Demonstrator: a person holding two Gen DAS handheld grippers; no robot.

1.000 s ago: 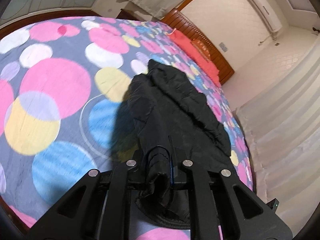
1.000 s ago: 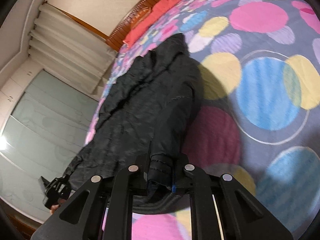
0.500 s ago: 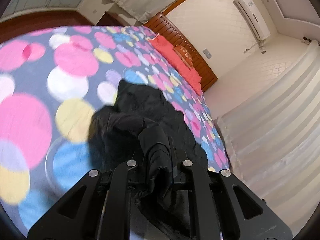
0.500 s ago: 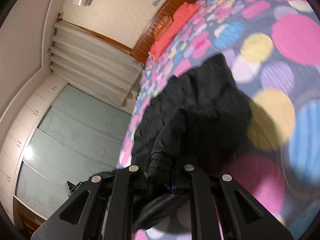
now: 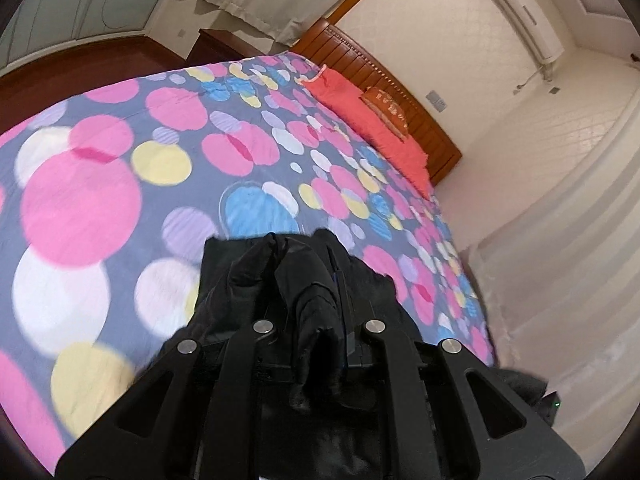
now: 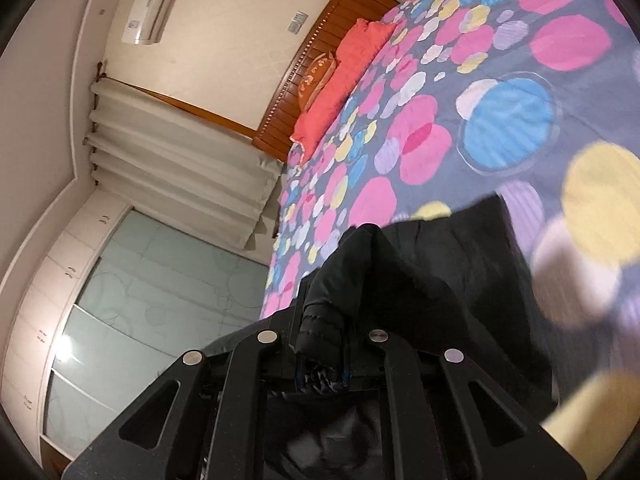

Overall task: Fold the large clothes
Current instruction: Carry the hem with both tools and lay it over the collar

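Left wrist view: bedspread [image 5: 100, 200] open across left and centre of frame, nothing lying on it there. Black garment [image 5: 304, 288] fills lower centre, bunched between the left tongs [image 5: 316, 320]. Red pillows [image 5: 372, 120] and wooden headboard [image 5: 384, 80] bound the upper right.

Right wrist view: bedspread open at upper right; garment [image 6: 420, 280] blocks lower centre; curtains [image 6: 172, 160] at left.

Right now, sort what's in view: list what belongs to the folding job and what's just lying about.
In the job:
- black jacket
- left hand-held gripper, shut on the jacket
- right hand-held gripper, shut on the jacket
- bedspread, the folding surface

Lying about:
- red pillows
- headboard
- air conditioner
- curtains
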